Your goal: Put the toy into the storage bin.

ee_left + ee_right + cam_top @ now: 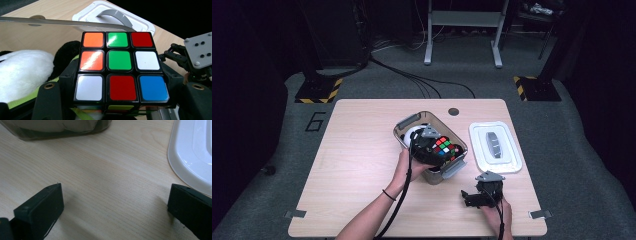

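Note:
A scrambled Rubik's cube sits between the black jaws of my left gripper, which is shut on its sides. In the high view the left gripper holds the cube over the near right part of a clear plastic bin with grey latches. A white and black plush toy lies inside the bin beside the cube. My right gripper rests low over the table near the front right, jaws wide open with only bare wood between them.
The bin's white lid with a grey handle lies flat on the table to the right of the bin, also seen as the lid close to the right gripper's right jaw. The bin's corner lies ahead of the right gripper.

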Demonstrator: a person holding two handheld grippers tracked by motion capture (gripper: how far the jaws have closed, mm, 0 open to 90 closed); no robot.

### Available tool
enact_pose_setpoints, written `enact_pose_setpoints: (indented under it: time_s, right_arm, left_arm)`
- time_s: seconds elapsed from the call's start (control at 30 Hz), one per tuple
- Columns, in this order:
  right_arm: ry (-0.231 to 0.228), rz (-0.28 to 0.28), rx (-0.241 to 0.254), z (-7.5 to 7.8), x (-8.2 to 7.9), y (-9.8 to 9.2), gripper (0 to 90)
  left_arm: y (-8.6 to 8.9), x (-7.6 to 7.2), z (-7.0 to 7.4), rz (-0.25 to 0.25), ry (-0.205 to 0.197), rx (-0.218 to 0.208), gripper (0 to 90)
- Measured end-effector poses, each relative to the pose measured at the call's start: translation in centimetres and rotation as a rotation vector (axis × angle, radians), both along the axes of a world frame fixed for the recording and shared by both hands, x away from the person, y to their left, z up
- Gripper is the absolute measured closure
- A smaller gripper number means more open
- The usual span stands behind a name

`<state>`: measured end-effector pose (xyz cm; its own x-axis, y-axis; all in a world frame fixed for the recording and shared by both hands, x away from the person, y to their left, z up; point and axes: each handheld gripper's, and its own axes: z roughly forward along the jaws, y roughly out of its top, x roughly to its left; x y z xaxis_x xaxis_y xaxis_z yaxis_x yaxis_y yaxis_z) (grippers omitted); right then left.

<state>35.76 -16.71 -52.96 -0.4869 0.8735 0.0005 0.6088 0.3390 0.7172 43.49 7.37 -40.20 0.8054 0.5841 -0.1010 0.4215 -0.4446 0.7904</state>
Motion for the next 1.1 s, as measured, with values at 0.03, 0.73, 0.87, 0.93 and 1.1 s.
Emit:
enact_pose_setpoints:
  time_s: [0.03, 0.73, 0.87, 0.93, 1.1]
  right_arm:
    - [0.0, 0.0, 0.0, 0.0, 0.0, 0.0, 0.0]
    - [-0.001, -0.005, 0.0, 0.0, 0.0, 0.0, 0.0]
    - [-0.001, -0.005, 0.0, 0.0, 0.0, 0.0, 0.0]
    - [0.0, 0.001, 0.0, 0.0, 0.0, 0.0, 0.0]
    - [0.0, 0.0, 0.0, 0.0, 0.0, 0.0, 0.0]
  left_arm:
    - [-0.1, -0.1, -0.1, 0.002, -0.005, 0.001, 33.9]
    - [1.3, -1.4, 3.4, -0.006, -0.084, 0.011, 26.5]
    - [1.3, -0.6, 3.2, -0.015, -0.074, 0.02, 33.0]
    - [1.3, -0.3, 2.8, -0.021, -0.053, 0.019, 36.1]
    - [1.2, 0.1, 2.3, -0.054, -0.029, 0.023, 40.7]
